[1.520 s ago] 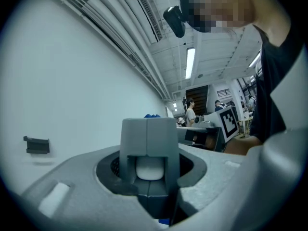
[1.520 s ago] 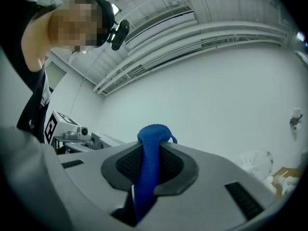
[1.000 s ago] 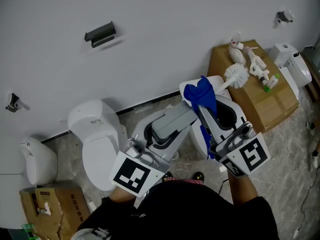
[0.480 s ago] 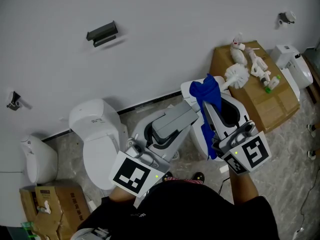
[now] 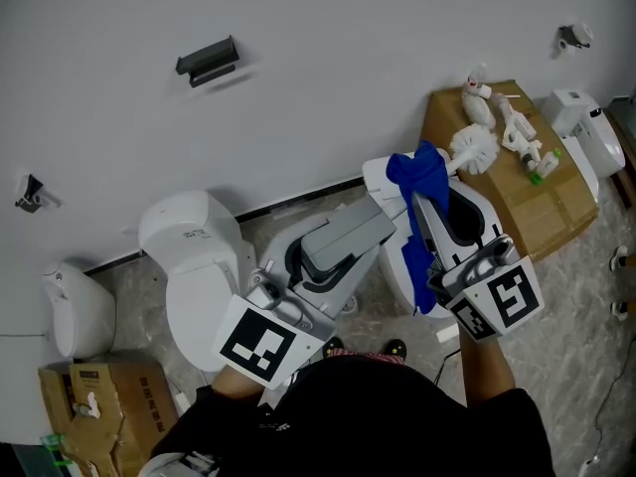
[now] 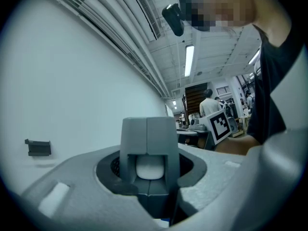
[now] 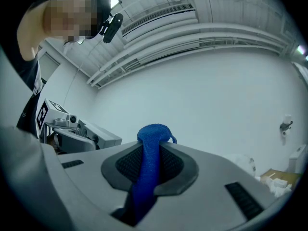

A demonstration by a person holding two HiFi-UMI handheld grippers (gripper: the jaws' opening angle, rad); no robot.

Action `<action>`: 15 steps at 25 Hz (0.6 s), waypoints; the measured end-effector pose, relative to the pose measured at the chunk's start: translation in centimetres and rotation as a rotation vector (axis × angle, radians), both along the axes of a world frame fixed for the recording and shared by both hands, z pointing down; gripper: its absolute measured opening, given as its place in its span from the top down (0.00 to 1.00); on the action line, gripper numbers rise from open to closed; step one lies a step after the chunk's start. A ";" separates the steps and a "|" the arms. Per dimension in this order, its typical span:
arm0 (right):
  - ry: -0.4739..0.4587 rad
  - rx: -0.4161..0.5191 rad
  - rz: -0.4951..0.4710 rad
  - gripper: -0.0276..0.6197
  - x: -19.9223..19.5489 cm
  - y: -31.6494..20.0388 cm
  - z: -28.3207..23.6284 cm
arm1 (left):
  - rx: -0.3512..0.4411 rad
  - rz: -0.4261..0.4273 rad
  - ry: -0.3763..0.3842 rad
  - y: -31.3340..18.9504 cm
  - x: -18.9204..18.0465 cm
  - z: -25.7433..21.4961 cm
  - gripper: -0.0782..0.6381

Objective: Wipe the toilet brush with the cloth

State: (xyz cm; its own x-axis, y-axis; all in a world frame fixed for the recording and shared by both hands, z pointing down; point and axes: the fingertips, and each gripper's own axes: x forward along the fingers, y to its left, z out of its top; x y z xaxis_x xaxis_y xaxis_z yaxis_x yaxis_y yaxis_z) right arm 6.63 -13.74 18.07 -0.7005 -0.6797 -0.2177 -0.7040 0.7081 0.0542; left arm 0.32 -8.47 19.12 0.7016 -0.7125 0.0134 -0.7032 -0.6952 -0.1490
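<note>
The toilet brush has a white bristle head that shows over the left edge of a cardboard box. Its handle runs down-left and disappears behind the blue cloth. My right gripper is shut on that cloth, which bulges from the jaw tips and also hangs below the gripper. My left gripper points up-right toward the cloth. In the left gripper view its jaws are closed round a rounded white piece, which looks like the end of the brush handle.
A white toilet stands on the left, another toilet bowl lies under the grippers, and a third fixture is at far right. The cardboard box carries several white items. A urinal, a low box and a black wall bracket complete the scene.
The right gripper and the blue cloth have slid slightly right, toward the brush head. The left gripper has stayed put.
</note>
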 end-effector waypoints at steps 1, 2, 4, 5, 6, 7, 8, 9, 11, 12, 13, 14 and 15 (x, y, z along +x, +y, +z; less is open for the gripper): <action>-0.002 0.000 0.002 0.86 0.1 0.0 0.0 | 0.001 0.002 -0.004 0.0 0.0 0.0 0.66; -0.005 -0.001 0.004 0.86 0.1 -0.1 0.1 | 0.001 0.003 -0.007 0.0 0.0 0.0 0.66; -0.007 -0.002 0.006 0.86 0.2 -0.1 0.2 | 0.003 0.004 -0.012 0.1 -0.1 0.0 0.66; -0.005 -0.003 0.007 0.86 0.2 -0.2 0.2 | 0.004 0.004 -0.015 0.1 -0.1 0.0 0.66; -0.003 -0.003 0.007 0.86 0.3 -0.2 0.3 | 0.003 0.004 -0.016 0.1 -0.2 0.1 0.66; -0.002 -0.003 0.007 0.86 0.3 -0.3 0.4 | 0.002 0.003 -0.015 0.1 -0.2 0.2 0.66; -0.001 -0.003 0.008 0.86 0.3 -0.4 0.5 | 0.001 0.002 -0.013 0.0 -0.2 0.3 0.66; 0.002 -0.004 0.010 0.86 0.4 -0.4 0.6 | 0.000 0.001 -0.008 0.0 -0.3 0.3 0.66; 0.008 -0.004 0.014 0.86 0.4 -0.5 0.8 | -0.002 -0.003 -0.001 0.1 -0.4 0.5 0.66; 0.010 -0.004 0.015 0.86 0.4 -0.6 0.9 | -0.003 -0.005 0.001 0.2 -0.6 0.5 0.66; 0.012 -0.004 0.017 0.86 0.4 -0.7 1.0 | -0.002 -0.006 0.002 0.3 -0.7 0.6 0.66; 0.014 -0.004 0.019 0.86 0.4 -0.8 1.0 | -0.001 -0.006 0.001 0.3 -0.8 0.6 0.66; 0.018 -0.004 0.021 0.86 0.4 -0.8 1.2 | -0.002 -0.006 -0.003 0.3 -1.0 0.7 0.66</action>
State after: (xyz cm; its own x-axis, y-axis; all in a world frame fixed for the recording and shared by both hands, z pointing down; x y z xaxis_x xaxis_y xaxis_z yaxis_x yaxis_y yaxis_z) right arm 7.06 -14.58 19.23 -0.6895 -0.6953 -0.2027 -0.7179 0.6932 0.0643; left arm -0.64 -8.12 19.85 0.6970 -0.7169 0.0164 -0.7072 -0.6910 -0.1496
